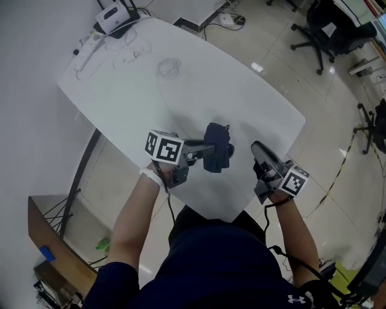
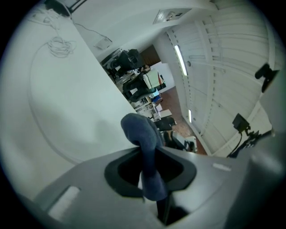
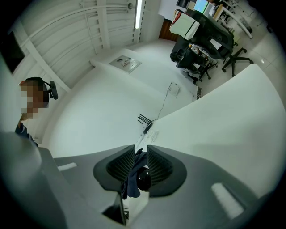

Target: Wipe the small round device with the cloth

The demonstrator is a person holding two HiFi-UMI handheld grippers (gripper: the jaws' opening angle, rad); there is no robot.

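My left gripper (image 1: 210, 146) is shut on a dark blue cloth (image 1: 218, 156), which hangs bunched from its jaws above the near part of the white table (image 1: 241, 102). In the left gripper view the cloth (image 2: 138, 129) runs up through the narrow jaw gap of the left gripper (image 2: 149, 154) and folds over at the top. My right gripper (image 1: 258, 149) is just right of the cloth, pointing up-left. In the right gripper view a small black round device (image 3: 144, 178) sits in the jaw gap of the right gripper (image 3: 141, 150), against the right pad. The blue cloth (image 3: 130, 181) shows on the device's left.
At the table's far left corner lie a power strip (image 1: 87, 51), a white box with cables (image 1: 111, 18) and a coiled thin cable (image 1: 169, 66). Office chairs (image 1: 319, 30) stand beyond the table on the right. A wooden shelf (image 1: 45, 241) is on the floor at the left.
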